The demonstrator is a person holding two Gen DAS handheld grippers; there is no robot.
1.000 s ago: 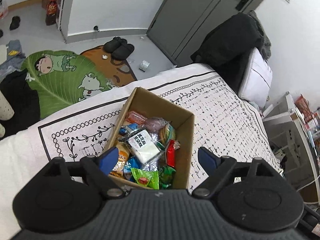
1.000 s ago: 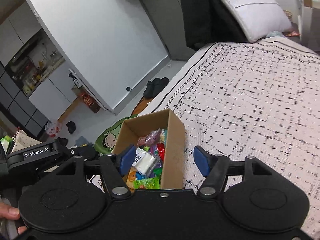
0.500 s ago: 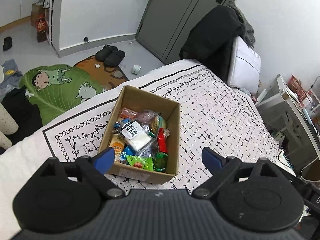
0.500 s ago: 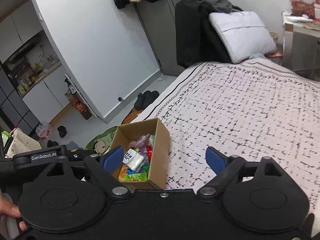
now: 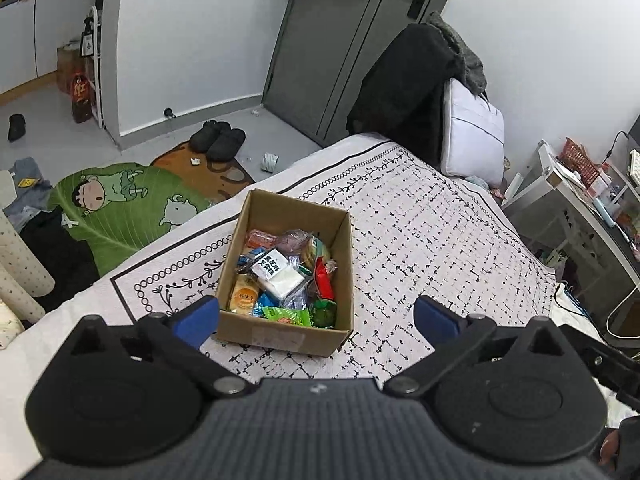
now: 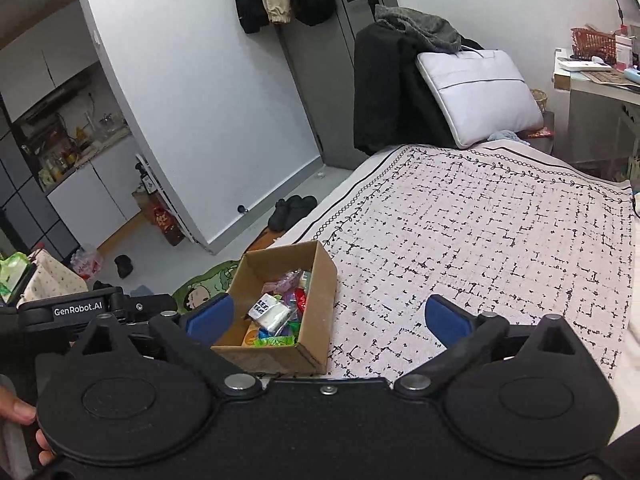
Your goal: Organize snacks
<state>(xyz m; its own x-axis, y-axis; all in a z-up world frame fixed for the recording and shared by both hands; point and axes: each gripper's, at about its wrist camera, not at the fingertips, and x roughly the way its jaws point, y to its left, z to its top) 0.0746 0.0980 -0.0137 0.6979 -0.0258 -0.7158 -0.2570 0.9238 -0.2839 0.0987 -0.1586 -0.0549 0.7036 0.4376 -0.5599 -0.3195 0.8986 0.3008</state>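
cardboard box (image 5: 285, 336) full of snacks (image 5: 280, 276) sitting on the bed (image 5: 440, 240), near its foot-end edge. seen past the left gripper (image 5: 316, 318), between its blue fingers (image 5: 196, 316) but well beyond them, nothing touching. off toward the left finger of the right gripper (image 6: 328, 318) in that view. both sets of fingers spread wide, holding nothing. compared to a second ago, backed well off, box looking smaller and farther away, fingers opened wider.

"GenRobot.AI" stands in white letters on the black body of the left hand-held gripper (image 6: 76, 311), seen from the right wrist. A white snack packet (image 5: 276, 271) in the cardboard box (image 5: 280, 338) bears black characters, too small to read.
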